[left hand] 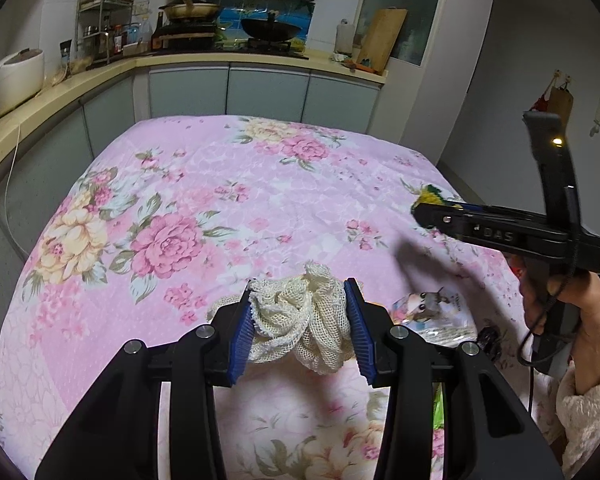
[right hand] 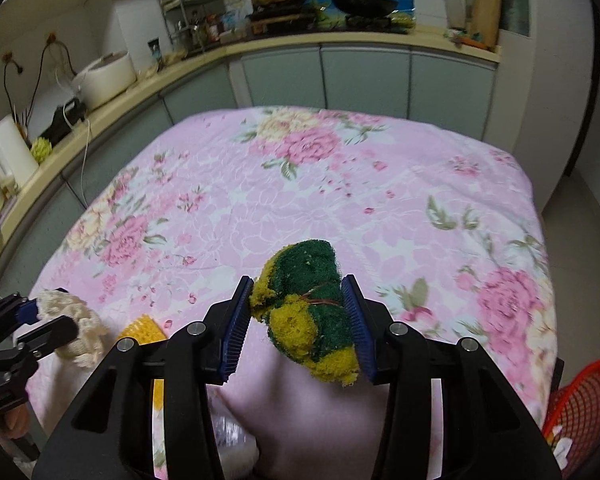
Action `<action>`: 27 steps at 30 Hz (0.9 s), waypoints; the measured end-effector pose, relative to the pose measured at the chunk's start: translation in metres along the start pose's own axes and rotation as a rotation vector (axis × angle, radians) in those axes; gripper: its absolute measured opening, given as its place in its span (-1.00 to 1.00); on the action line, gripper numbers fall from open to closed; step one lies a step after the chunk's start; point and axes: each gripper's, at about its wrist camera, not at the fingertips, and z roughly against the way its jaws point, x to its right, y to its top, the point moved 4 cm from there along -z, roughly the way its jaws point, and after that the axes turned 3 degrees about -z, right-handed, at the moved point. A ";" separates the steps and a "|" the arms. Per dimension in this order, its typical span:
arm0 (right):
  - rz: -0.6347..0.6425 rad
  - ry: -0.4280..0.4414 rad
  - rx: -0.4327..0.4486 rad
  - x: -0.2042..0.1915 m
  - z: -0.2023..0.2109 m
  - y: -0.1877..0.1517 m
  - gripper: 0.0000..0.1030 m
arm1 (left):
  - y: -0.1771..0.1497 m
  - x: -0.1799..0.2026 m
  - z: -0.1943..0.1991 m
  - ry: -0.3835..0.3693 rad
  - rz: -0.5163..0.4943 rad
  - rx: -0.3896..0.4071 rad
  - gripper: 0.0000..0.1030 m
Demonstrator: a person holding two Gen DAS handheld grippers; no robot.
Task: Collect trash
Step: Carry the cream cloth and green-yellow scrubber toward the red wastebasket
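Observation:
My left gripper [left hand: 300,312] is shut on a crumpled cream mesh net [left hand: 300,320] and holds it above the floral pink tablecloth [left hand: 220,200]. The net also shows at the left of the right wrist view [right hand: 76,320]. My right gripper [right hand: 298,320] is shut on a rolled green and yellow scouring sponge [right hand: 308,308], held above the cloth. In the left wrist view the right gripper [left hand: 424,212] is at the right with the sponge [left hand: 430,196] at its tip. A shiny printed wrapper [left hand: 432,308] lies on the cloth below it.
A red mesh basket [right hand: 580,408] stands off the table's right edge. A yellow mesh piece [right hand: 144,328] lies near the front left. Kitchen counters [left hand: 220,60] with a rice cooker [right hand: 104,76], pans and bottles run behind and to the left.

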 end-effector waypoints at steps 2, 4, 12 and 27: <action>-0.016 0.000 0.022 0.003 0.011 -0.001 -0.14 | 0.004 0.005 0.001 -0.004 -0.010 0.006 -0.21; -0.035 -0.004 0.049 0.008 0.026 -0.002 -0.14 | 0.007 0.011 0.001 -0.009 -0.020 0.011 -0.21; -0.113 -0.034 0.118 0.031 0.070 -0.015 -0.14 | 0.020 0.035 0.004 -0.030 -0.065 0.034 -0.21; -0.228 -0.122 0.208 0.069 0.123 -0.039 -0.14 | 0.036 0.074 0.010 -0.064 -0.125 0.065 -0.21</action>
